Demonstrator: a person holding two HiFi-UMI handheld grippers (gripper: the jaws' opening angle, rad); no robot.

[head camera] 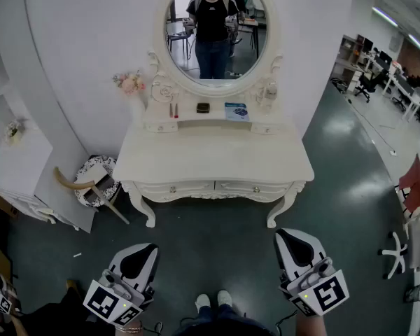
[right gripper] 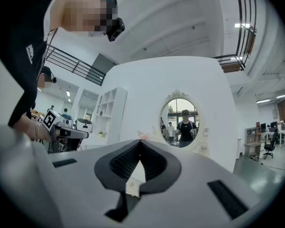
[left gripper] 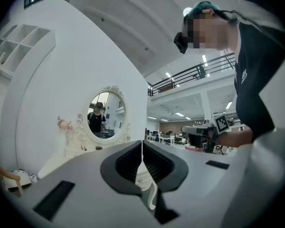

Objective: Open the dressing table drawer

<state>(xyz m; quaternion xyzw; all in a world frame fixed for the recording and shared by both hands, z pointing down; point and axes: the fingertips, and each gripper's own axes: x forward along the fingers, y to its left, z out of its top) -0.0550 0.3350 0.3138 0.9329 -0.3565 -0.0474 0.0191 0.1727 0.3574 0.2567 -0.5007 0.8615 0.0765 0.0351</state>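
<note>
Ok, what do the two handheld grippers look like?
Identical: the left gripper and right gripper have light grey bodies, black ribbed fingers, and a white cube with black square markers at the back. The person wears a black short-sleeved top.

No readable text (anywhere visible).

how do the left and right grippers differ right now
In the head view the left gripper sits lower, farther from the dressing table; the right gripper is nearer it. The left one angles up-right, the right one up-left. Both have jaws shut on nothing, short of the drawers.
</note>
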